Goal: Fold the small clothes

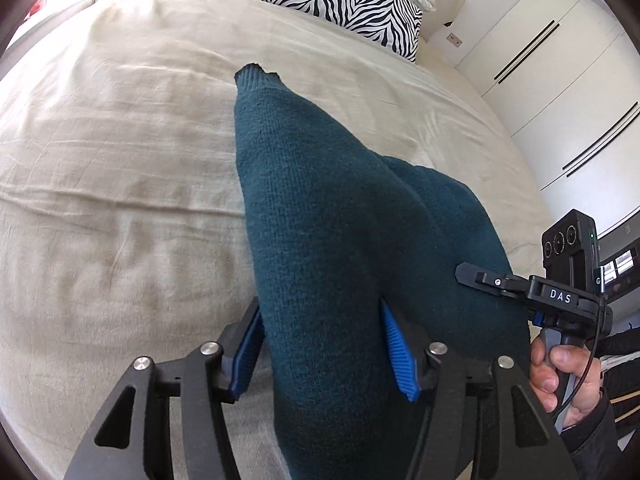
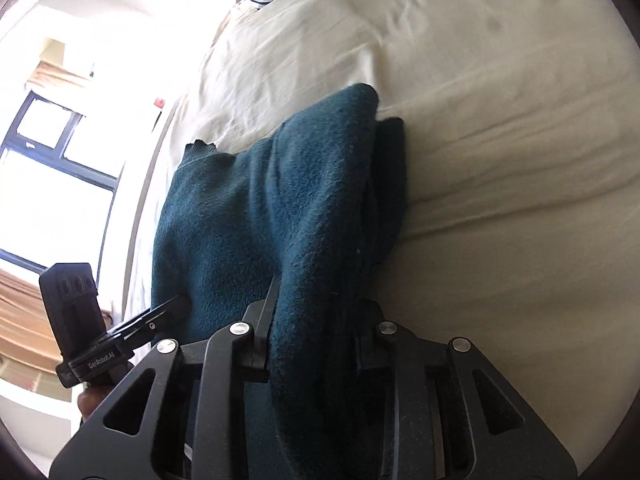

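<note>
Both grippers are pinching one teal sweater (image 1: 344, 248) above the bed (image 1: 120, 160), the left gripper (image 1: 320, 344) clamping its left part and the right gripper (image 2: 316, 340) its right, its length running away toward the zebra pillow (image 1: 340, 4).

There is 1 dark teal knitted sweater (image 1: 320, 220), bunched into thick folds. 2 black two-finger grippers are in view: the left gripper (image 1: 320, 344) and the right gripper (image 2: 316, 344). 1 cream wrinkled bedsheet (image 1: 120, 160) lies beneath, with 1 black-and-white zebra-striped pillow (image 1: 336, 4). 1 bare hand (image 1: 560, 376) shows, and 1 dark-framed window (image 2: 48, 152).
</note>
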Demonstrator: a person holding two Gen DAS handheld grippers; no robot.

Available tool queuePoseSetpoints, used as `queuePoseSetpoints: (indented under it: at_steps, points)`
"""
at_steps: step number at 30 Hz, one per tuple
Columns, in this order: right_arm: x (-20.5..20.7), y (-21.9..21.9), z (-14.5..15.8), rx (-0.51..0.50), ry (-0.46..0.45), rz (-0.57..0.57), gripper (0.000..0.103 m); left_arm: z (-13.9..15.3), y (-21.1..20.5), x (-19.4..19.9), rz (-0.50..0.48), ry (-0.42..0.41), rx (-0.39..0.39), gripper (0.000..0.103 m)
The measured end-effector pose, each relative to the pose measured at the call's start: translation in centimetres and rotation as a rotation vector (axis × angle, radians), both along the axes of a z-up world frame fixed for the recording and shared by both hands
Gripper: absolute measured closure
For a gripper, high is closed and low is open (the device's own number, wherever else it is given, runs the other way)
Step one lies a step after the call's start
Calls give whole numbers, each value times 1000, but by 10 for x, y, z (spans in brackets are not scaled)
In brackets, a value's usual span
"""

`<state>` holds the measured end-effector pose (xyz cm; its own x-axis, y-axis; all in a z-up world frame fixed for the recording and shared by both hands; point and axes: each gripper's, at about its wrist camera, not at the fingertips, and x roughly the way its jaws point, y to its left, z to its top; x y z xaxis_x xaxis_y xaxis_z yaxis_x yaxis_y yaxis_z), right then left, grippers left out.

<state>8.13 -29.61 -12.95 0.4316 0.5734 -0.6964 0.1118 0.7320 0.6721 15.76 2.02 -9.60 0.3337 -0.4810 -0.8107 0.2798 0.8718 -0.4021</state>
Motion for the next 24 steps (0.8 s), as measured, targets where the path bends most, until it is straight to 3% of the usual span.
queuePoseSetpoints:
  at_steps: [2, 8, 10, 13, 16, 19, 23, 24]
  points:
    - [-3, -4, -6, 44, -22, -2, 77, -7, 5, 1, 16, 11, -19, 30]
    - [3, -18, -12, 115, -44, -26, 72, -5, 11, -4, 46, 5, -42, 29]
    - [-2, -24, -6, 93, -46, -64, 63, -1, 16, -11, 65, -5, -47, 29]
    - [-25, -37, 17, -26, -81, -139, 51, 11, 23, -26, 94, -60, -26, 29]
    - [-50, -52, 37, -126, -103, -212, 51, 31, 30, -47, 136, -154, 19, 28]
    - [-84, -59, 68, -241, -172, -263, 51, 58, 35, -75, 174, -273, 52, 18]
    - [-135, -48, 129, -384, -372, -318, 49, 106, 36, -122, 209, -497, 117, 0]
    - [-149, -44, 145, -423, -437, -334, 45, 120, 34, -132, 215, -562, 135, 0]
